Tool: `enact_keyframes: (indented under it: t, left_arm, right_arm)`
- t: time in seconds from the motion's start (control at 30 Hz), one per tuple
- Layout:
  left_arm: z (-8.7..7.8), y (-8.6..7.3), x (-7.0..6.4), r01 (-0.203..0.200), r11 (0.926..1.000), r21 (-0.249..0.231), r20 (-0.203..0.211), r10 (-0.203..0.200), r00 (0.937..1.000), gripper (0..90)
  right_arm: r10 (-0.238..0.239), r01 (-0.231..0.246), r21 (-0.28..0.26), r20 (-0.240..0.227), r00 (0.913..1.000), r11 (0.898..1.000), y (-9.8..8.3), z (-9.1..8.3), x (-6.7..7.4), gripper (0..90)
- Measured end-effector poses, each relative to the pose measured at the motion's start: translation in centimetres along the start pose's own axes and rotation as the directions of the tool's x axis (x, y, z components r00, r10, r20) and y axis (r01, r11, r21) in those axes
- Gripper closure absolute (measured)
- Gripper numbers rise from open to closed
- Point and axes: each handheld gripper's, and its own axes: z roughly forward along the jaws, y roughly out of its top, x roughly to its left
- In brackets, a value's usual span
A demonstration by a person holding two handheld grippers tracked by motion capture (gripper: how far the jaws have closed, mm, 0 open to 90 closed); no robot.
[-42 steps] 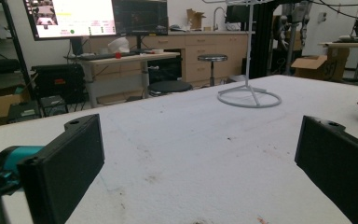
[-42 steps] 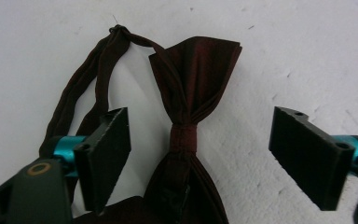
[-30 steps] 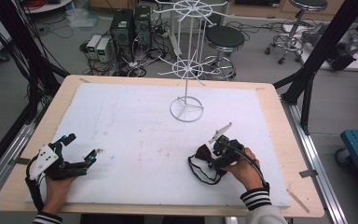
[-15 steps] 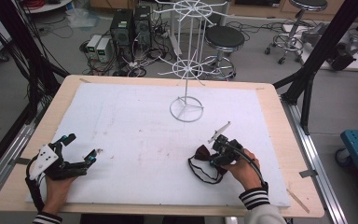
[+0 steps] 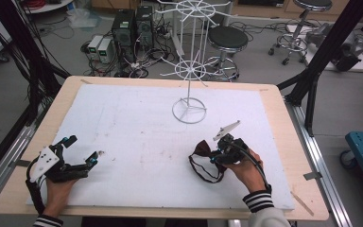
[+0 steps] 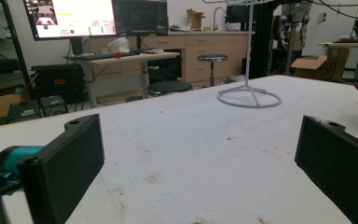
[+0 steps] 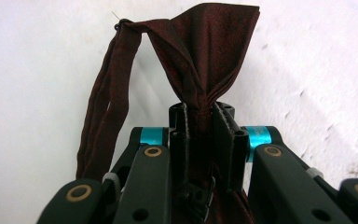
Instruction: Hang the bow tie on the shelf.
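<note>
Right gripper (image 7: 200, 121) pinches a dark red bow tie (image 7: 205, 51); left gripper (image 6: 200, 154) gapes.

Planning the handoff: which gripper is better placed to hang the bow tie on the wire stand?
Right. The right gripper is shut on the bow tie, nearer the wire stand; the left gripper sits open and apart.

Lab: monitors (image 6: 98, 17) on desk, computer towers (image 5: 133, 29) and cables on floor, stools (image 5: 228, 38), cabinets (image 6: 205, 56).
</note>
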Motion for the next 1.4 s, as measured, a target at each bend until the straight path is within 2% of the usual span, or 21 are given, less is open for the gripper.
enact_keyframes:
  t: [0.27,0.5,0.73,0.8,0.83,0.87,0.9,1.03,1.07,1.13,1.23,1.3,1.33,1.4]
  left_arm:
    - [0.0,0.0,0.0,-0.001,1.0,0.001,0.0,0.001,1.0,1.7]
    - [0.0,0.0,0.0,0.0,1.0,-0.001,0.0,0.0,1.0,1.7]
    - [0.0,0.0,0.0,0.0,1.0,0.0,0.0,0.0,1.0,1.7]
    - [0.0,0.0,0.0,-0.001,1.0,0.001,0.0,0.001,1.0,1.7]
    - [0.0,0.0,0.0,-0.001,1.0,0.0,0.002,0.001,1.0,1.7]
    - [0.0,0.0,0.0,0.0,1.0,-0.001,0.0,0.0,1.0,1.7]
    - [0.0,0.0,0.0,0.0,1.0,0.001,0.001,0.0,1.0,1.7]
    - [0.0,0.0,0.0,0.0,1.0,0.0,0.001,0.0,1.0,1.7]
    - [0.0,0.0,0.0,0.0,1.0,0.001,0.001,0.0,1.0,1.7]
    - [0.0,0.0,0.0,-0.001,1.0,0.001,0.0,0.001,1.0,1.7]
    - [0.0,0.0,0.0,0.0,1.0,0.0,0.001,0.0,1.0,1.7]
    - [0.0,0.0,0.0,0.0,1.0,0.001,0.001,0.0,1.0,1.7]
    - [0.0,0.0,0.0,0.0,1.0,0.001,0.0,0.0,1.0,1.7]
    - [0.0,0.0,0.0,0.0,1.0,0.001,0.001,0.0,1.0,1.7]
  right_arm:
    - [0.023,-0.018,-0.126,0.035,0.9991,0.992,0.5,-1.1,-0.1,77.5]
    - [0.051,-0.034,-0.228,0.069,0.9963,0.973,0.8,-2.1,-0.2,77.6]
    - [0.072,-0.042,-0.295,0.092,0.9931,0.955,1.2,-3.1,-0.4,77.6]
    - [0.084,-0.049,-0.325,0.096,0.9918,0.945,1.3,-3.3,-0.4,77.6]
    - [0.084,-0.049,-0.325,0.096,0.9918,0.945,1.3,-3.3,-0.4,77.6]
    - [0.089,-0.051,-0.338,0.098,0.9913,0.94,1.4,-3.5,-0.4,77.6]
    - [0.095,-0.05,-0.365,0.107,0.9897,0.93,1.6,-3.8,-0.4,77.6]
    - [0.112,-0.052,-0.42,0.121,0.9863,0.906,2.0,-4.5,-0.5,77.7]
    - [0.112,-0.052,-0.42,0.121,0.9863,0.906,2.0,-4.5,-0.5,77.7]
    - [0.12,-0.058,-0.444,0.112,0.9865,0.894,2.2,-4.8,-0.7,77.7]
    - [0.131,-0.059,-0.464,0.124,0.9837,0.884,2.5,-5.3,-0.9,77.6]
    - [0.14,-0.061,-0.485,0.128,0.9819,0.872,2.9,-5.9,-1.0,77.7]
    - [0.14,-0.061,-0.485,0.128,0.9819,0.872,2.9,-5.9,-1.0,77.7]
    - [0.141,-0.056,-0.504,0.133,0.981,0.862,3.3,-6.3,-1.2,77.7]
